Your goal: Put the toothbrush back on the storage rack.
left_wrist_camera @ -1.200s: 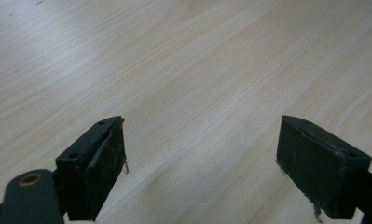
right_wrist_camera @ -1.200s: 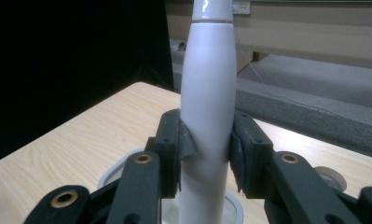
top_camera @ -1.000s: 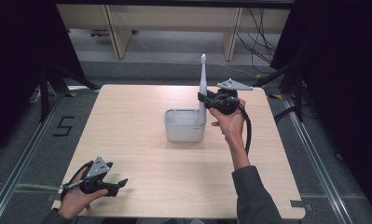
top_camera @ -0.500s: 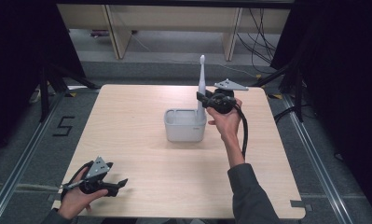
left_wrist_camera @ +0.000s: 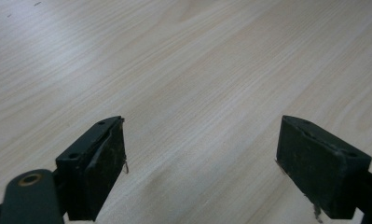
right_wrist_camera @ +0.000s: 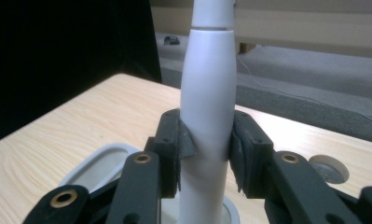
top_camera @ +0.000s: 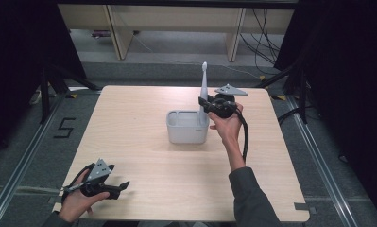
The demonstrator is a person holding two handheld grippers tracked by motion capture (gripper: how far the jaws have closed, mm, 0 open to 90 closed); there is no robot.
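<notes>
Our right claw clamps the upright white toothbrush, its base entering the holder below; release remains. Our left claw rests apart on the desk.

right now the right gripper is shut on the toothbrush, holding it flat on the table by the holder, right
Not quite. The right gripper is shut on the toothbrush, but it stands upright over the holder, not flat on the table. The right gripper view and high view show it.

Grey floor, wooden shelving, black curtains
</notes>
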